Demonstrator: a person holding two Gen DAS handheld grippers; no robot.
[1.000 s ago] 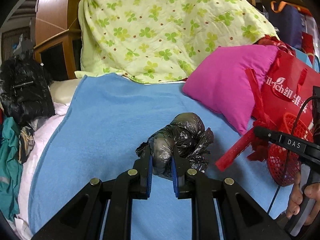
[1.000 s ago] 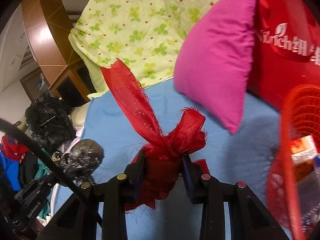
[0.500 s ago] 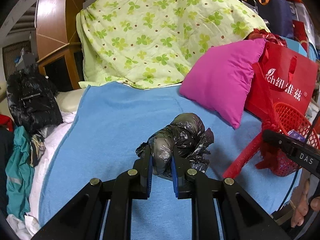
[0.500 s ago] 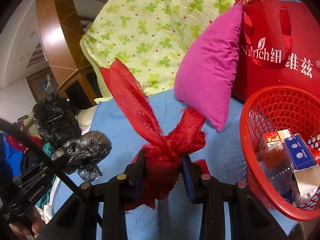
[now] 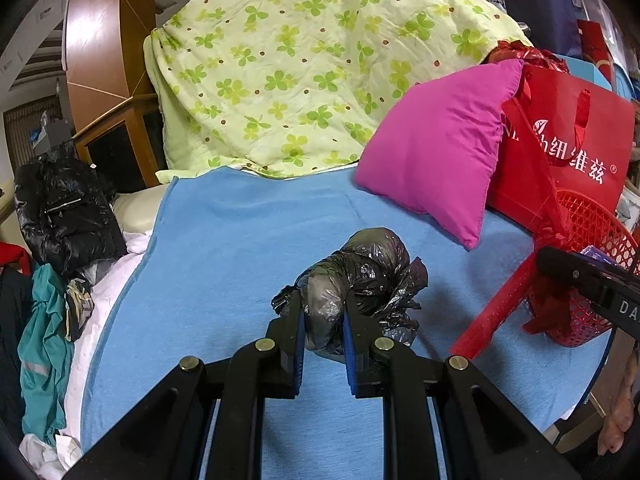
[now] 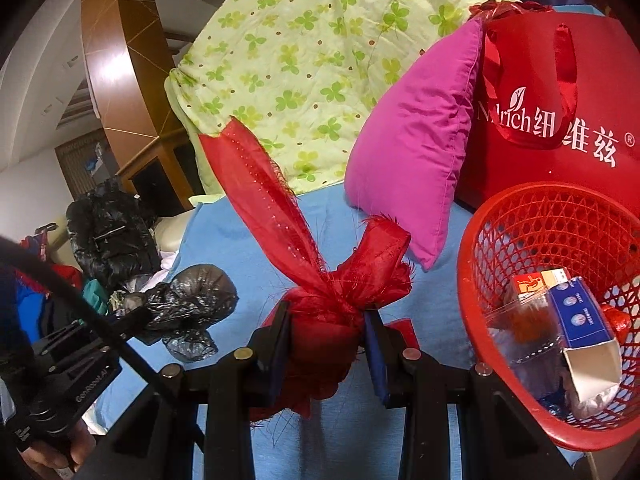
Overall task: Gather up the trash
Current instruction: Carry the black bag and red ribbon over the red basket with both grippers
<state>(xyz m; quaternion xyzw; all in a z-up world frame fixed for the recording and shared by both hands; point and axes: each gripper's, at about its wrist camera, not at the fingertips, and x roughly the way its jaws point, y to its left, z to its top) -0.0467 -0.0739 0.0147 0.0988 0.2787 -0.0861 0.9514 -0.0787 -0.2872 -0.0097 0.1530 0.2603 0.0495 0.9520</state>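
Note:
My left gripper [image 5: 323, 320] is shut on a crumpled black plastic bag [image 5: 360, 268] and holds it above the blue blanket [image 5: 240, 240]. The bag also shows in the right wrist view [image 6: 188, 300] at the left. My right gripper [image 6: 326, 332] is shut on a red ribbon bow [image 6: 320, 288], whose long tail sticks up to the left. A red mesh basket [image 6: 520, 240] with boxes and wrappers inside stands just right of the right gripper. In the left wrist view the basket [image 5: 588, 216] is at the far right, partly behind the right gripper.
A pink pillow [image 5: 436, 148] and a red shopping bag [image 5: 560, 152] lie behind the basket. A green clover quilt [image 5: 300, 60] is heaped at the back. A black jacket [image 5: 64, 216] and clothes lie at the blanket's left edge.
Both grippers have pulled back from the pillow with their loads still held. The red basket has come fully into the right wrist view, close on the right.

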